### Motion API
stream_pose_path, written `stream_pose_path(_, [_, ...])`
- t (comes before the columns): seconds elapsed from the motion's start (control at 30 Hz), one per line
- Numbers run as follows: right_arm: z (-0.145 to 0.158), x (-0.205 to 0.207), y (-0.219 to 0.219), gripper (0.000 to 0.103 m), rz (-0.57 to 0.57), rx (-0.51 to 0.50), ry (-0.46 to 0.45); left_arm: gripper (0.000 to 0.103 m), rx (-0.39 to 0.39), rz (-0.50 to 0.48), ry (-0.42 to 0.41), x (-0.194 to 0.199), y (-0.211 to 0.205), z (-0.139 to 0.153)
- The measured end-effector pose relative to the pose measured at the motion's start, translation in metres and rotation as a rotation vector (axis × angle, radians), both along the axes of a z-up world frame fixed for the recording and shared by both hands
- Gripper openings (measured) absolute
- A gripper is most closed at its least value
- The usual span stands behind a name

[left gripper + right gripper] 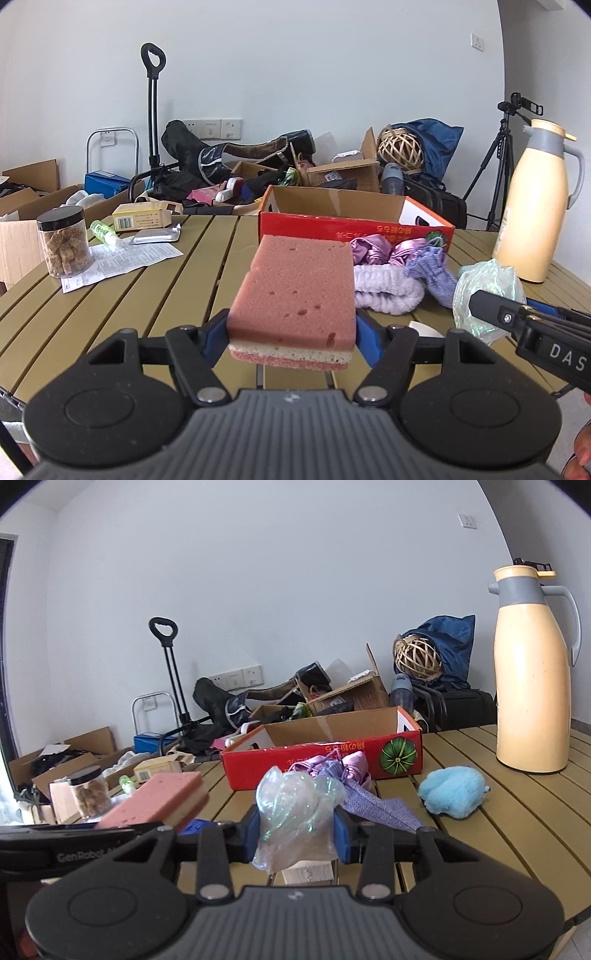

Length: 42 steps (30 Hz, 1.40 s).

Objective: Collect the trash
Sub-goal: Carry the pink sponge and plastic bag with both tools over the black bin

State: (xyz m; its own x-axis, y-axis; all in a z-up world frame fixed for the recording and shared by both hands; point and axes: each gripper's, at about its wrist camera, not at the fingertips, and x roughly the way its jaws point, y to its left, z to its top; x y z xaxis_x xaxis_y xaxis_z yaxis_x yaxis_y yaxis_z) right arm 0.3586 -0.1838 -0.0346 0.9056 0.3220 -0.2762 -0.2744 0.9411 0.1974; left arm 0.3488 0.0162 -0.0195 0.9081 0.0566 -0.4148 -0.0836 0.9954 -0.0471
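We look low across the desk [129,295] from both wrist cameras, facing the cluttered wall; both share the red box [354,229] [321,762], and each catches the other's tongs.

Bright, even daylight indoors, with strong fisheye bending in both views.

The white wall [295,74] is evenly lit and shadows on the slatted table [129,295] are soft and faint. Straight lines bow toward the edges, and the corners fall off into black (most clearly at the upper right). The nearest sponge [295,295] looks slightly soft; the far clutter is a little hazy.
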Motion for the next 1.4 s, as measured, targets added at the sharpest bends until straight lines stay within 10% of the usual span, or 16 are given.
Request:
stream_pose_path(0.4, [0.005,-0.048,-0.015,0.038,0.038,-0.016,0.003,0.070,0.004,-0.060,-0.046,-0.058,-0.027,0.005])
stream_pose_path(1.4, [-0.053,-0.156,-0.023,0.038,0.095,-0.060,0.224,0.070,0.111,-0.100,0.131,-0.178,-0.038,-0.037])
